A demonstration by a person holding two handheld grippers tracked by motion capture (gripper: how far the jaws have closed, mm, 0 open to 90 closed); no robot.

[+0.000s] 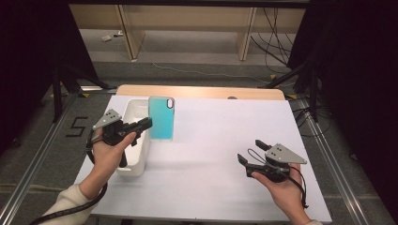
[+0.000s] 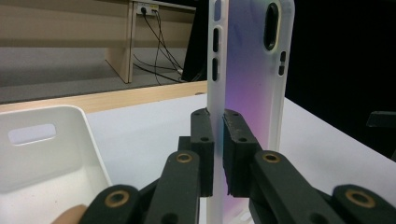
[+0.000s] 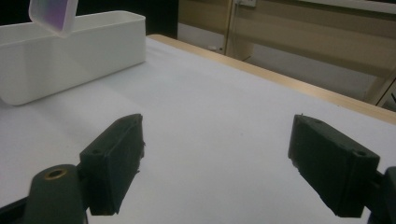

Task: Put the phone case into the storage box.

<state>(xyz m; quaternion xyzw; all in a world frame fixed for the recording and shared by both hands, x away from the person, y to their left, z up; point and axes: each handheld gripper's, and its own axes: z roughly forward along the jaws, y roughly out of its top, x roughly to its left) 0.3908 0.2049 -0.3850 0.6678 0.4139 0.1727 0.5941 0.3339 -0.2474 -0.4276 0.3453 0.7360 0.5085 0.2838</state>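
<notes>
Evidently the left tool (image 1: 141, 125) is clamped on the edge of a phone case (image 1: 161, 118), holding it upright above the desk (image 1: 211, 154) just beside the white bin (image 1: 136, 159). The right tool (image 1: 251, 152) rests open and empty, well apart. Judging by this, the case is in transit, and the next move likely calls for a steady carry and release, or a handover.

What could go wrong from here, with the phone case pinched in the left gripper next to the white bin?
1. The left gripper holds the phone case only by one thin side edge, low down; the tall case could pivot or slip out.
2. The case hangs right beside the white bin; a lowering move might catch the bin's wall and nudge it.
3. The right gripper is open and far away, so it likely cannot steady the case.
</notes>
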